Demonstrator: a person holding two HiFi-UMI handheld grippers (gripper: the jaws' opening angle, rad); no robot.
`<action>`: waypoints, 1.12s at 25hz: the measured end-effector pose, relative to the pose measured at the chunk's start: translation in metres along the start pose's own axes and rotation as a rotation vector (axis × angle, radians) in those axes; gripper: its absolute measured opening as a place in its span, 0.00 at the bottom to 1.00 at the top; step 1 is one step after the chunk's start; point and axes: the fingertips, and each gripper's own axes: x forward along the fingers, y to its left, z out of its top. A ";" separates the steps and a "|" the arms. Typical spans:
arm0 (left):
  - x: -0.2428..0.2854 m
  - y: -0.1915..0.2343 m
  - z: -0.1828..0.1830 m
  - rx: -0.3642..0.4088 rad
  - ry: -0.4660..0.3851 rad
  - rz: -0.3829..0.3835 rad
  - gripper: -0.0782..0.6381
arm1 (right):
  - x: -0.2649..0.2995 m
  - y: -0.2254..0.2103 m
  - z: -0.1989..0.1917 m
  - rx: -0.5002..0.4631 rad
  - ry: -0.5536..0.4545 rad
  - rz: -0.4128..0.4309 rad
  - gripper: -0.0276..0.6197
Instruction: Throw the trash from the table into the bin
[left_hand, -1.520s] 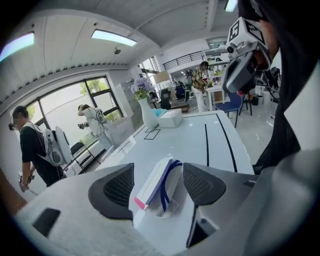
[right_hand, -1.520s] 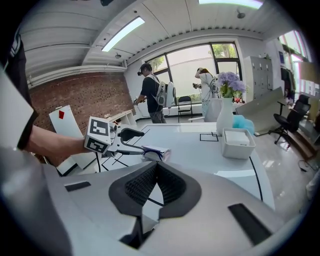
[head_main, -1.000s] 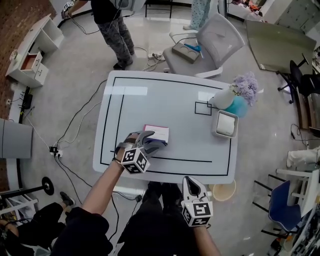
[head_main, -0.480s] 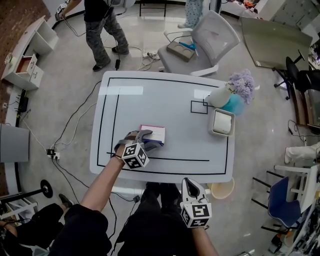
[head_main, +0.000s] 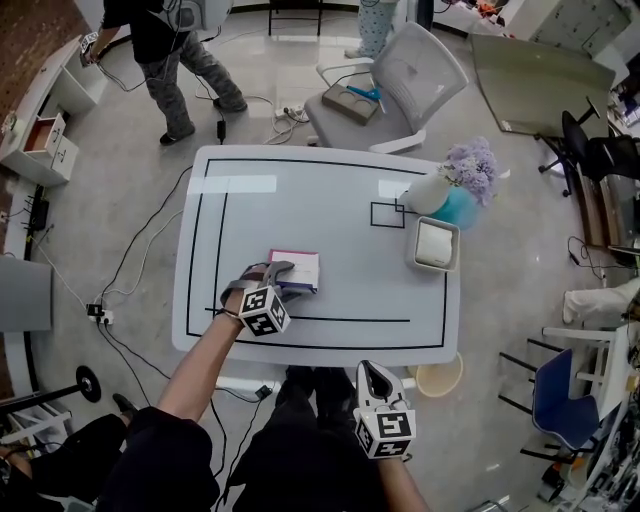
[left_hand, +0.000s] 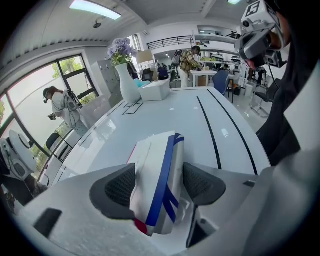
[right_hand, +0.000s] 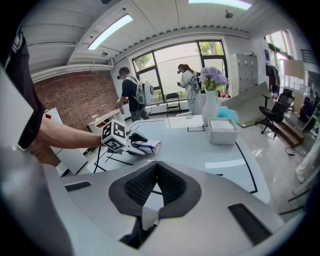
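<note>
A flat white packet with blue stripes and a red corner (left_hand: 159, 182) stands on edge between the pads of my left gripper (left_hand: 159, 186), which is shut on it. From the head view this packet (head_main: 300, 266) and the left gripper (head_main: 283, 279) are over the front left of the white table (head_main: 330, 215). My right gripper (head_main: 375, 371) hangs below the table's front edge by my lap, its pads (right_hand: 172, 186) pressed together with nothing in them. A round beige bin (head_main: 440, 376) stands on the floor under the table's front right corner.
A white square box (head_main: 433, 245), a white vase of purple flowers (head_main: 455, 180) and a teal object sit at the table's right side. A grey chair (head_main: 400, 85) stands behind the table. A person (head_main: 165, 60) walks at the far left; cables lie on the floor.
My left gripper stays closed at the packet in about the same spot on the table. The head view has drifted, and the person at the back has walked left.
</note>
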 end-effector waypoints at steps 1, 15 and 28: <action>0.001 0.000 0.000 -0.002 0.000 0.003 0.52 | 0.000 0.000 0.000 0.001 -0.001 0.000 0.06; -0.023 0.012 0.011 -0.058 -0.075 0.103 0.35 | -0.005 0.007 0.003 0.002 -0.007 0.007 0.06; -0.068 -0.006 0.034 -0.221 -0.211 0.144 0.29 | -0.001 0.019 0.017 -0.011 -0.035 0.020 0.06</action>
